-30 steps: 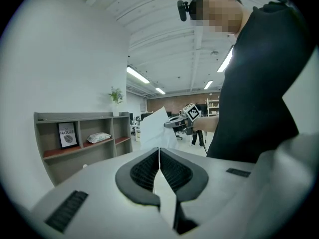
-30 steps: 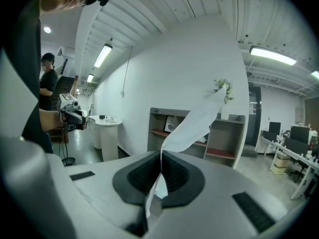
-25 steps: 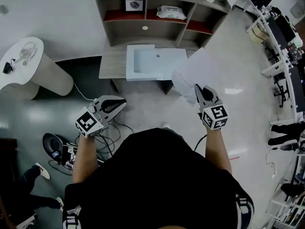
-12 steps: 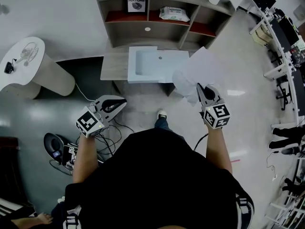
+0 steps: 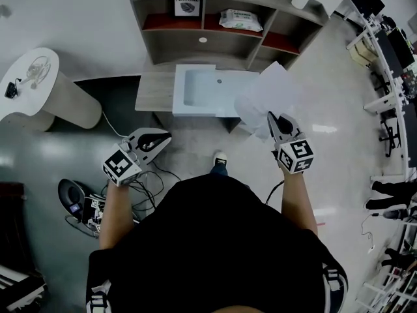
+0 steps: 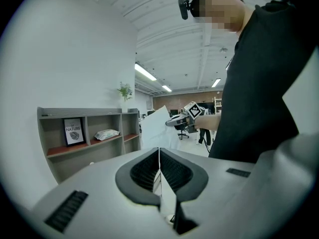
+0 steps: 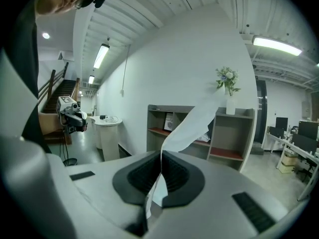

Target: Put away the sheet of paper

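The sheet of paper (image 5: 272,96) is up in the air in front of the person, just right of the furniture it seems bound for. That is a grey shelf unit (image 5: 215,28) against the wall, with a low table (image 5: 153,90) in front of it. On the table is what looks like a pale blue tray (image 5: 202,87), though from above I can't be sure how deep it is. The sheet is pinched near its lower edge by the right gripper (image 5: 270,119), whose jaws are clamped tight on it. Above the grip it curls and flops over, as the right gripper view (image 7: 199,116) shows, so I'd judge it feather-light, limp and easy to crease or tear. One pinch is a poor hold for something this floppy; a second grip on the far edge would keep it flat when it is laid down. The left gripper (image 5: 166,136) hangs well apart from the sheet, jaws pressed together with nothing in them.
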`<act>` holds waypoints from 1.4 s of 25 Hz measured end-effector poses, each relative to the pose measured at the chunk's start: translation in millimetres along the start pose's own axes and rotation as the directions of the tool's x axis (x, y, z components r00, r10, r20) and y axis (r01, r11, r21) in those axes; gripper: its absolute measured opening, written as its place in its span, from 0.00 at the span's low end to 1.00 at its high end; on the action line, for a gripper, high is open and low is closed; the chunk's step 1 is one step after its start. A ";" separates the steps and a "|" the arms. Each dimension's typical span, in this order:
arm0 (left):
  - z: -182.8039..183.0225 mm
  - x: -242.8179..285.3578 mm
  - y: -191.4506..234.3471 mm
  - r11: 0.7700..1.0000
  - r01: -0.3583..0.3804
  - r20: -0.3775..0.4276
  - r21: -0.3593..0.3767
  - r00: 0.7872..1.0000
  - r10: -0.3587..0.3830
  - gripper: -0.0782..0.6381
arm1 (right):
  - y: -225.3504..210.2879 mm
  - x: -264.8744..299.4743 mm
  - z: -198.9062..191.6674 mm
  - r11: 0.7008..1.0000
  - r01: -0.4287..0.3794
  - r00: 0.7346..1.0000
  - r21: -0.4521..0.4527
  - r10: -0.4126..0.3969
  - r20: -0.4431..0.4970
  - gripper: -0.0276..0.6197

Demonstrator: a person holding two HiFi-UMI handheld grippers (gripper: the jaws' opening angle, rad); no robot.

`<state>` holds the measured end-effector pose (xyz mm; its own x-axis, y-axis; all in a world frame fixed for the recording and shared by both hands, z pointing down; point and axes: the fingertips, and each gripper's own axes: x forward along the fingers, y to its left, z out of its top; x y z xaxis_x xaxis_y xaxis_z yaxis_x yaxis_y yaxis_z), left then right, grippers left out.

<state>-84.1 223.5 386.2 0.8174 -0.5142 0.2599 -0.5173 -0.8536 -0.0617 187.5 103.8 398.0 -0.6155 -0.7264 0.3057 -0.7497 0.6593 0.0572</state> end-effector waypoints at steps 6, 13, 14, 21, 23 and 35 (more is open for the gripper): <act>1.2 11.3 10.0 1.000 -0.011 -0.004 -0.007 1.000 0.011 0.14 | -15.4 14.1 2.0 1.000 -0.026 1.000 0.002 0.026 -0.014 0.06; -0.2 20.9 23.8 0.999 -0.017 0.004 -0.029 1.000 0.017 0.14 | -26.8 32.3 2.6 0.999 -0.052 0.998 -0.005 0.052 -0.019 0.06; -1.1 22.9 25.7 0.999 -0.018 0.002 -0.030 1.000 0.018 0.14 | -28.3 34.6 1.4 0.998 -0.055 0.998 -0.003 0.055 -0.022 0.06; -2.4 35.9 43.4 0.999 -0.035 -0.018 -0.041 0.999 0.034 0.14 | -38.1 56.6 -2.3 0.996 -0.084 0.996 -0.011 0.083 -0.045 0.06; -3.7 39.4 49.0 0.998 -0.039 -0.020 -0.041 0.999 0.038 0.14 | -41.3 64.1 -1.8 0.995 -0.096 0.994 -0.024 0.094 -0.054 0.06; -12.0 66.1 89.8 0.993 -0.079 -0.060 -0.082 0.995 0.074 0.14 | -68.3 103.7 -1.4 0.992 -0.129 0.989 -0.011 0.128 -0.074 0.06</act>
<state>-79.6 113.9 409.5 0.7601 -0.5700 0.3120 -0.5992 -0.8006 -0.0027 175.3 -16.3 427.1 -0.6870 -0.6196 0.3796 -0.6612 0.7497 0.0271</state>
